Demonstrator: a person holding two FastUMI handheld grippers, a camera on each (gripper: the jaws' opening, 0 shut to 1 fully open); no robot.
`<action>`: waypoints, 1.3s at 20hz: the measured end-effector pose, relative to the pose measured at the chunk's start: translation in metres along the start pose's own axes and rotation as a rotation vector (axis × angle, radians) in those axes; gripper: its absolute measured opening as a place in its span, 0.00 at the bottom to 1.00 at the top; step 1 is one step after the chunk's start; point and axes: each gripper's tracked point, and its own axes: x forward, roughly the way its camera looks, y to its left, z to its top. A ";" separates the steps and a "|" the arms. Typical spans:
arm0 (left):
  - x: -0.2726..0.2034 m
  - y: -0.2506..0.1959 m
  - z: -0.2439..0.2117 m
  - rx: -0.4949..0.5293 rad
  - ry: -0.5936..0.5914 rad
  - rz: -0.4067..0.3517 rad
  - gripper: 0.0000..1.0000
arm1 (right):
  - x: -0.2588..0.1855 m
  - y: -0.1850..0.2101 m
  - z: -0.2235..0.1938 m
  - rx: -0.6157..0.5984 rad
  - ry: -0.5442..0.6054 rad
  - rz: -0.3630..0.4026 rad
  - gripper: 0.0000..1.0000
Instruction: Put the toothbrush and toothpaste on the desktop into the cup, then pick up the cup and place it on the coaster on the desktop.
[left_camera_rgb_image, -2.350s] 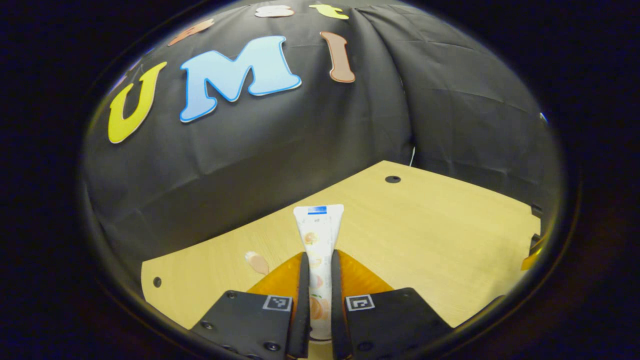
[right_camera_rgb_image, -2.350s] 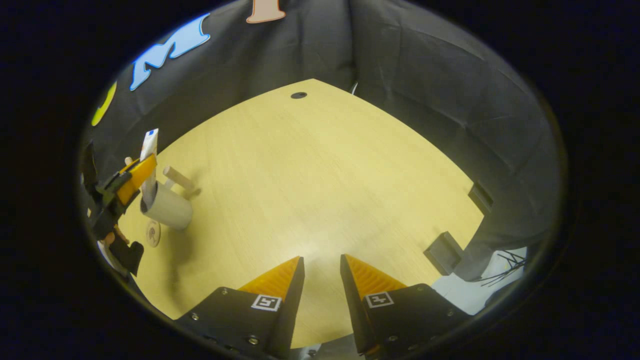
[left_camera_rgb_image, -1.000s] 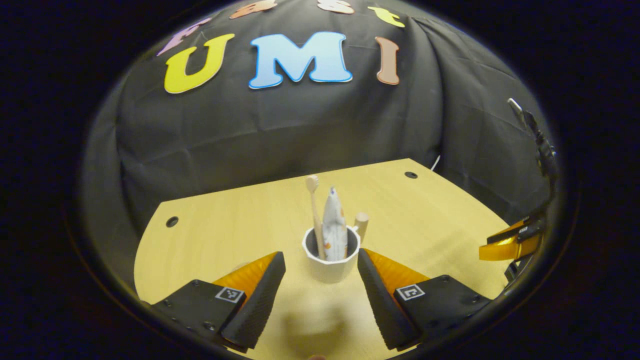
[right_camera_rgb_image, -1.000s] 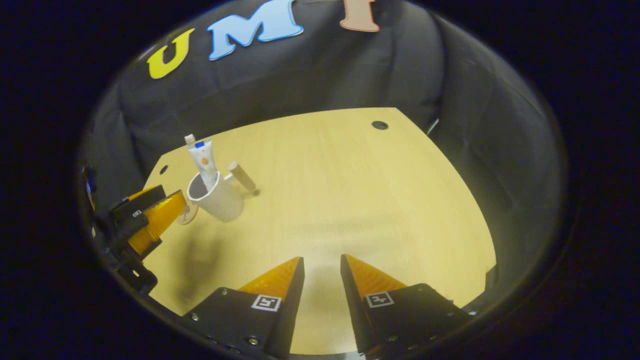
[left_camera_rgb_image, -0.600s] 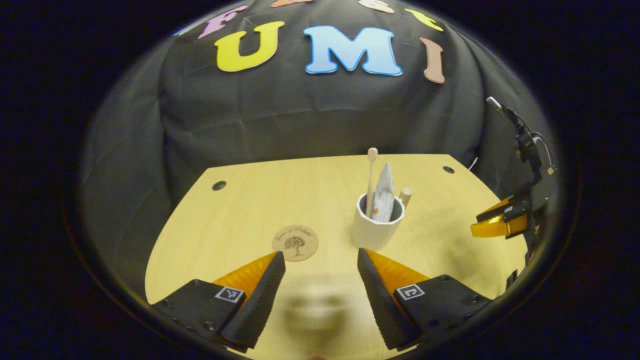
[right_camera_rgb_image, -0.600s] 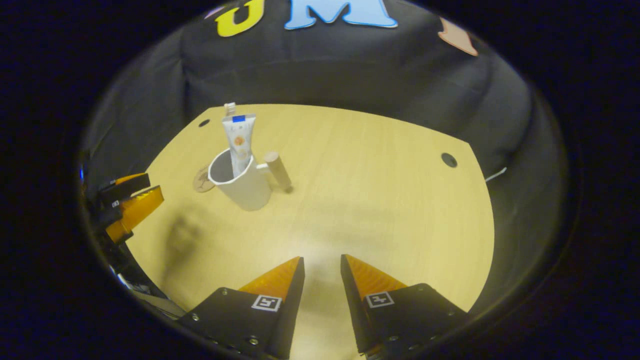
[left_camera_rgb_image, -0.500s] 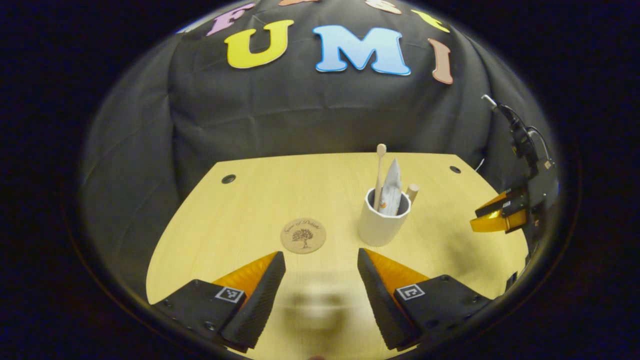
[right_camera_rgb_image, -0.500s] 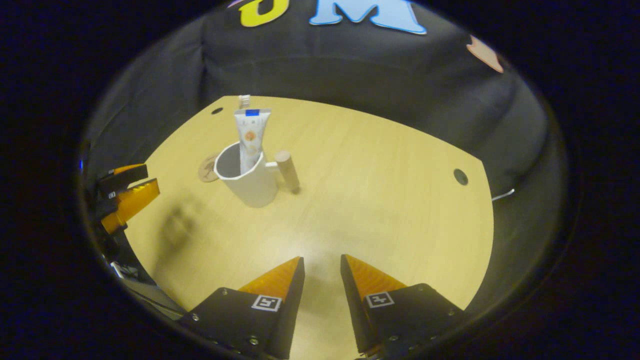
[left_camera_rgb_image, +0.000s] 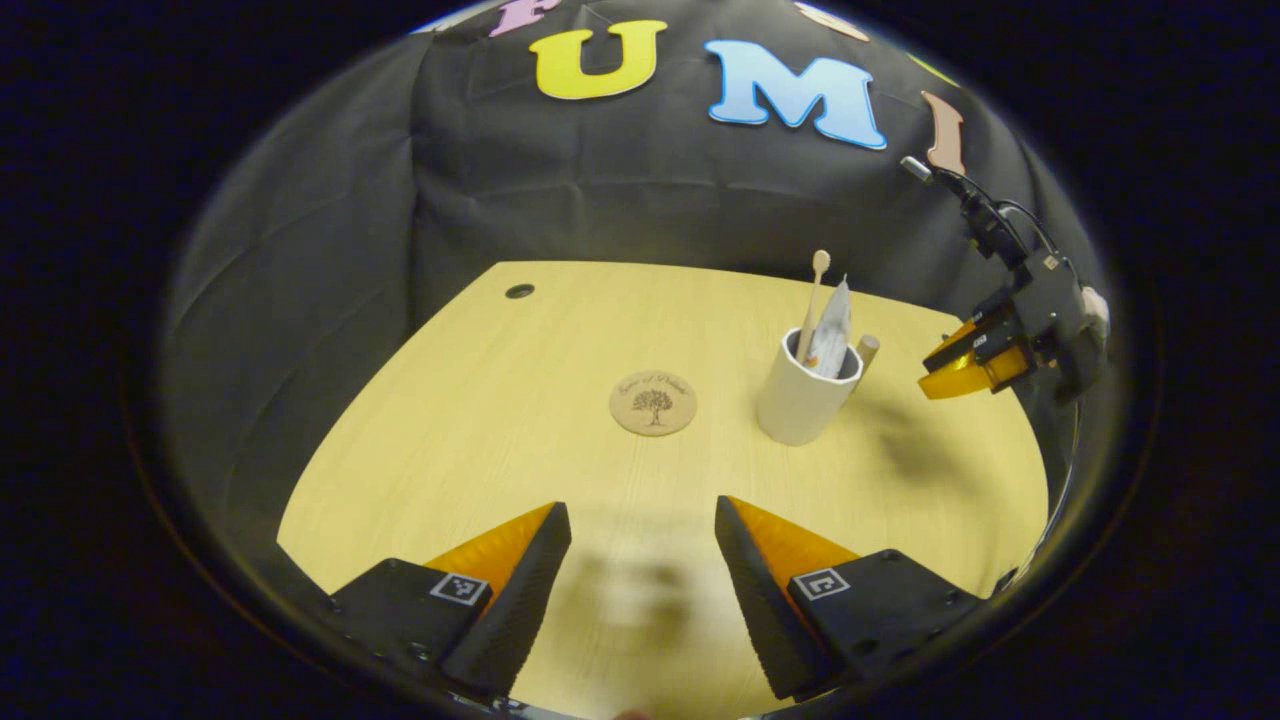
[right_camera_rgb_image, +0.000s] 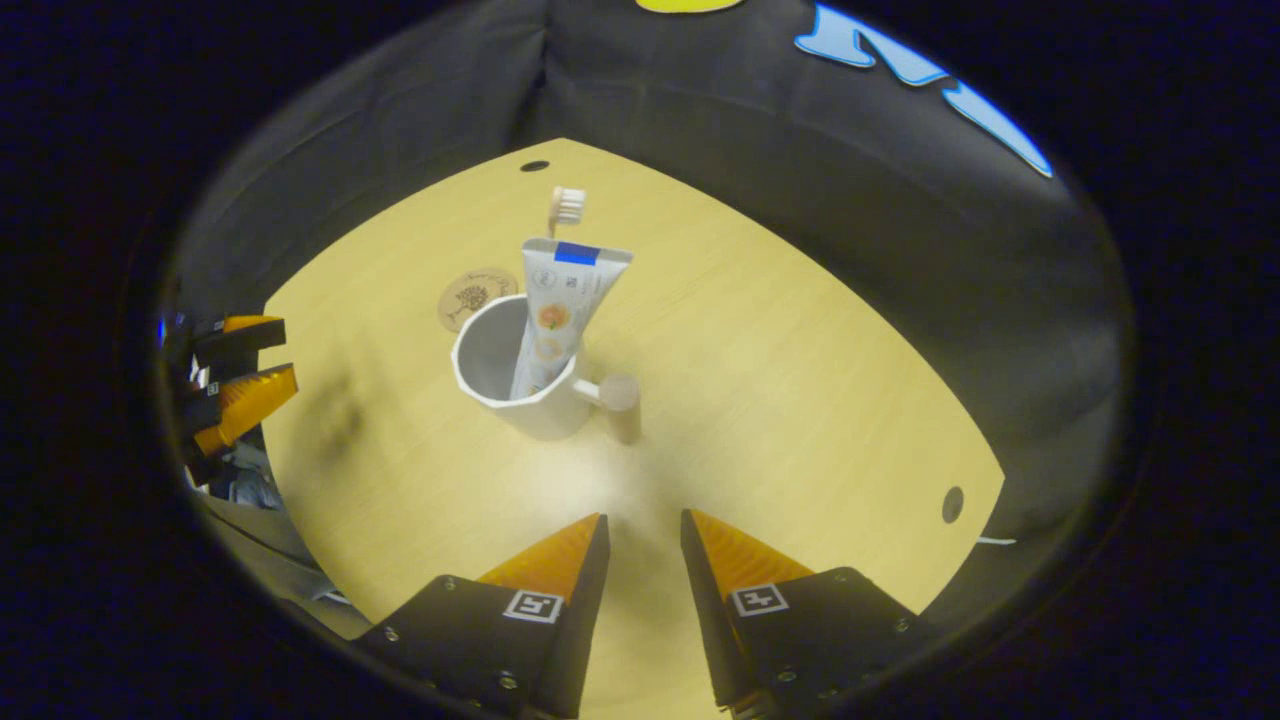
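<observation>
A white cup (left_camera_rgb_image: 797, 400) with a wooden peg handle (left_camera_rgb_image: 866, 350) stands on the desktop. A toothbrush (left_camera_rgb_image: 814, 292) and a toothpaste tube (left_camera_rgb_image: 832, 335) stand upright inside it. The round wooden coaster (left_camera_rgb_image: 653, 403) lies bare just left of the cup. My left gripper (left_camera_rgb_image: 640, 535) is open and holds nothing, well back from both. In the right gripper view, the cup (right_camera_rgb_image: 515, 385) with the tube (right_camera_rgb_image: 556, 305) and the brush head (right_camera_rgb_image: 567, 204) sits ahead, its handle (right_camera_rgb_image: 622, 400) facing my right gripper (right_camera_rgb_image: 642, 525). That gripper has a narrow gap between its fingers and nothing in it.
The light wooden desktop (left_camera_rgb_image: 470, 410) has a cable hole (left_camera_rgb_image: 519, 291) near its far left edge. The right gripper (left_camera_rgb_image: 968, 362) hovers just right of the cup. The left gripper (right_camera_rgb_image: 235, 385) shows at the desk's left edge. Black cloth walls surround the desk.
My left gripper let go of the toothpaste into the cup, opened and drew back, turning left. My right gripper swung towards the cup, which now sits nearer and more central in its view.
</observation>
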 end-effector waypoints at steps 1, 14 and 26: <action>-0.003 0.002 -0.004 -0.010 0.004 0.012 0.94 | 0.003 0.001 0.002 -0.020 0.010 0.011 0.46; -0.027 0.035 -0.054 -0.109 0.087 0.125 0.95 | 0.048 0.006 0.053 -0.248 0.070 0.087 0.50; -0.023 0.032 -0.051 -0.149 0.102 0.133 0.95 | 0.065 0.033 0.058 -0.347 0.132 0.139 0.46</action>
